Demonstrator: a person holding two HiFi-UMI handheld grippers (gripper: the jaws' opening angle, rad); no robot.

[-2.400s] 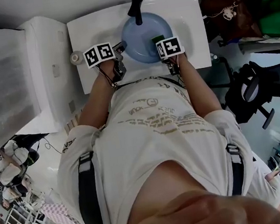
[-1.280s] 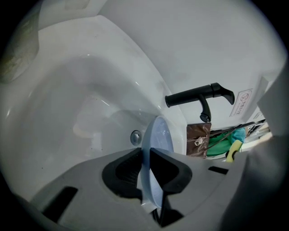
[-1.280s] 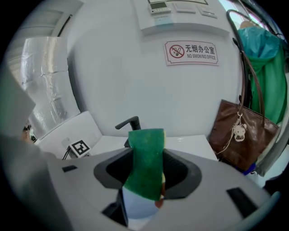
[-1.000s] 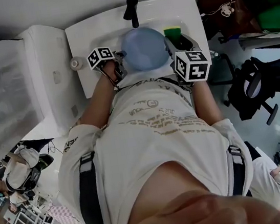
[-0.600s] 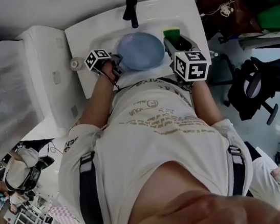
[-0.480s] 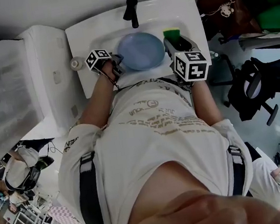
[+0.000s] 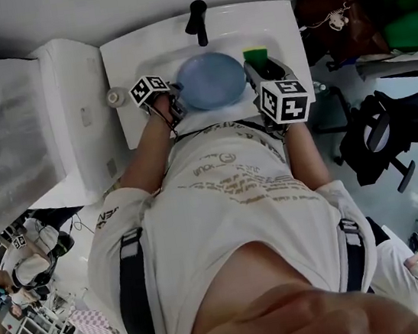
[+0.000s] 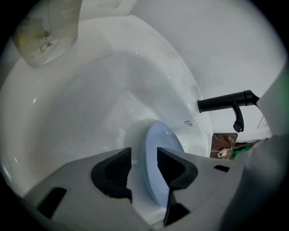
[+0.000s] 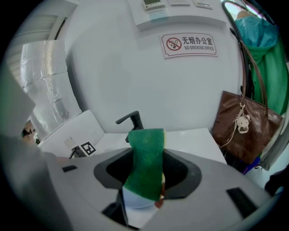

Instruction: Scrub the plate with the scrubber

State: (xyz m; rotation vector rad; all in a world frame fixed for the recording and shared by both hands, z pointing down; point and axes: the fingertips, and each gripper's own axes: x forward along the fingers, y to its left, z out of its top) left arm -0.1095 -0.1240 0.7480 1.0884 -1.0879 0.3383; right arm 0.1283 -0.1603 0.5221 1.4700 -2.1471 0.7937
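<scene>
1. At the far left of the white ceramic sink (image 7: 122,66), a translucent plastic container (image 8: 47,27) stands on the rim, well apart from the work.
2. The left gripper (image 7: 173,102) reaches down into the basin at the plate's left edge. Its dark ribbed jaws have just been opening and now stand wide. The left gripper view shows the plate's rim running up between the pads, with a clear gap on each side, so nothing is clamped.
3. The round, pale blue, smooth plate (image 7: 212,79) rests in the bowl of the sink, just in front of the tap and between the two grippers. Its surface is plain and glossy, with a shallow raised rim, and no marks or dirt can be made out on it.
4. A matte black, single-lever faucet (image 7: 197,19) stands at the back of the sink, its spout pointing over the plate.
5. The right gripper (image 7: 261,70) hovers by the plate's right edge, its jaws closed on a rectangular scrubber (image 9: 145,149). The scrubber is a green scouring pad with a thin yellow sponge backing, and it stands upright, rising past the jaw tips.
6. A brown leather bag (image 9: 241,131) hangs at the far right.
</scene>
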